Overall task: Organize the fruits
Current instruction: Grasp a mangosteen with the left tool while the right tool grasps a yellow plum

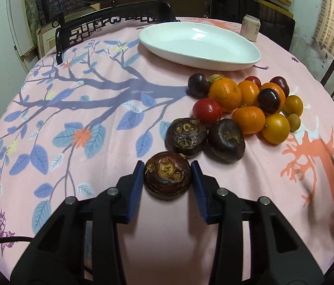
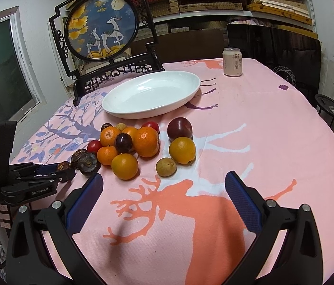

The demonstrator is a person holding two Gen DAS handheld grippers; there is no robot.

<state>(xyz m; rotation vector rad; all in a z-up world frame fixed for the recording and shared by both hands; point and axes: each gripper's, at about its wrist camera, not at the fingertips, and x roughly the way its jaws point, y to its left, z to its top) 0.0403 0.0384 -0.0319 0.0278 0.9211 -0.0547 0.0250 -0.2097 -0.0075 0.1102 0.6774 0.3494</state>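
On table, fruits (image 2: 141, 146) unsorted, dish (image 1: 250, 61) bare; left gripper (image 1: 168, 174) clamps chestnut (image 1: 167, 175); right gripper (image 2: 164, 185) apart.

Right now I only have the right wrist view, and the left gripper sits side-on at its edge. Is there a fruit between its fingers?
Observer: Yes. The left wrist view shows a dark fruit between the pads of the left gripper, which look to touch both its sides.
Operator: Is it off the table?
Observer: It seems not. It appears to rest on the tablecloth, with no gap showing under it.
Operator: Anything crowding it ahead?
Observer: A second dark fruit lies close against its far side, with a third dark fruit beside that one.
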